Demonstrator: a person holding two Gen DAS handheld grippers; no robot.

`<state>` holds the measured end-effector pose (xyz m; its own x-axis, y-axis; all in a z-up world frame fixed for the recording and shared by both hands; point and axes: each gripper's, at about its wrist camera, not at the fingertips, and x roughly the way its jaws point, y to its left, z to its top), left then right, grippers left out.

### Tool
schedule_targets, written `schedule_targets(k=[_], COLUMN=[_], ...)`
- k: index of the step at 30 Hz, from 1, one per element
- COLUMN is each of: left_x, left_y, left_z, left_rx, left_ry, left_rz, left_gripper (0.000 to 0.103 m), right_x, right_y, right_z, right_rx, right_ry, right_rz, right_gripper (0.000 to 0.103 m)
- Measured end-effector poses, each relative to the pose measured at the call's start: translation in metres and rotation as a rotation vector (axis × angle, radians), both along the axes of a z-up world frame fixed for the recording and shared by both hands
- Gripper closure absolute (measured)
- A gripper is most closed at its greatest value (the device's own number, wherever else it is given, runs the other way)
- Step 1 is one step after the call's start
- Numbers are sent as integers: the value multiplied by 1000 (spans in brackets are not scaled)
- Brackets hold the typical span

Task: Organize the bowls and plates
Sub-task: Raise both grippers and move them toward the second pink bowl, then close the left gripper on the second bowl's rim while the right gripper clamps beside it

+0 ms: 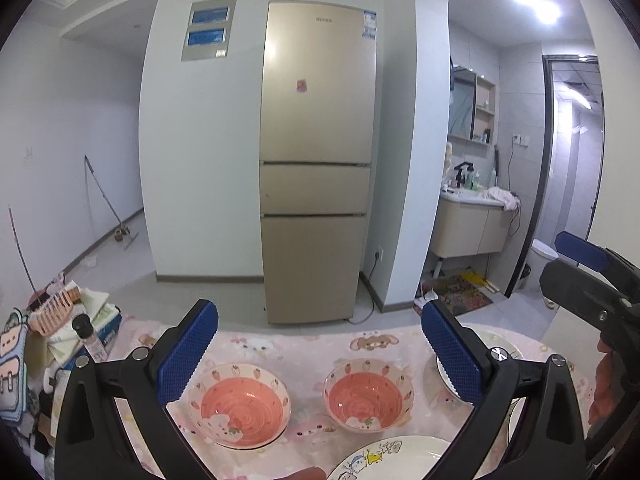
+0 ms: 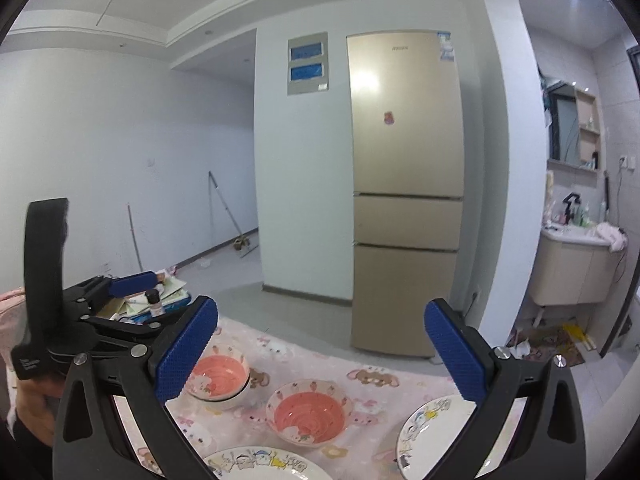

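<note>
Two pink bowls with strawberry rims stand on the pink cartoon tablecloth [image 1: 304,344]: the left bowl [image 1: 240,404] and the right bowl [image 1: 370,394]. A white cartoon plate [image 1: 396,458] lies in front and another plate [image 1: 496,348] at the right, behind my finger. My left gripper [image 1: 320,354] is open and empty above the bowls. In the right wrist view the left bowl [image 2: 220,378], the right bowl [image 2: 310,414], the near plate [image 2: 260,464] and the right plate [image 2: 432,424] show. My right gripper [image 2: 320,354] is open and empty above them.
A pile of boxes, a pink basket and a small bottle [image 1: 90,338] crowds the table's left end. A gold fridge [image 1: 316,160] stands beyond the table. The other gripper shows at the right edge [image 1: 580,252] and at the left [image 2: 132,282].
</note>
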<state>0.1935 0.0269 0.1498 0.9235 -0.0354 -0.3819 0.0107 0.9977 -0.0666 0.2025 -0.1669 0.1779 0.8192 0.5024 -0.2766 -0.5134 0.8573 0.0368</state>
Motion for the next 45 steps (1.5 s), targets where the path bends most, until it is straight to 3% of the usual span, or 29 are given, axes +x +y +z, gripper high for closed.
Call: schedule_targets(k=[7, 17, 27, 29, 38, 45], left_x=[21, 73, 90, 92, 103, 108], left_y=[7, 20, 13, 11, 5, 0], left_z=[-24, -89, -121, -126, -146, -162], left_rx=[-20, -63, -81, -92, -99, -112], left_ry=[70, 240, 303, 321, 405, 465], left_rz=[1, 12, -20, -35, -44, -47], left_gripper=[0, 0, 0, 8, 42, 61], right_x=[27, 79, 101, 103, 112, 119], right_y=[2, -3, 4, 8, 15, 19], right_z=[-28, -89, -128, -135, -159, -175], right_rx=[22, 63, 42, 30, -35, -35], right_ry=[54, 234, 362, 386, 456, 516], right_rz=[-3, -51, -64, -54, -53, -40], right_gripper=[0, 0, 0, 2, 36, 48])
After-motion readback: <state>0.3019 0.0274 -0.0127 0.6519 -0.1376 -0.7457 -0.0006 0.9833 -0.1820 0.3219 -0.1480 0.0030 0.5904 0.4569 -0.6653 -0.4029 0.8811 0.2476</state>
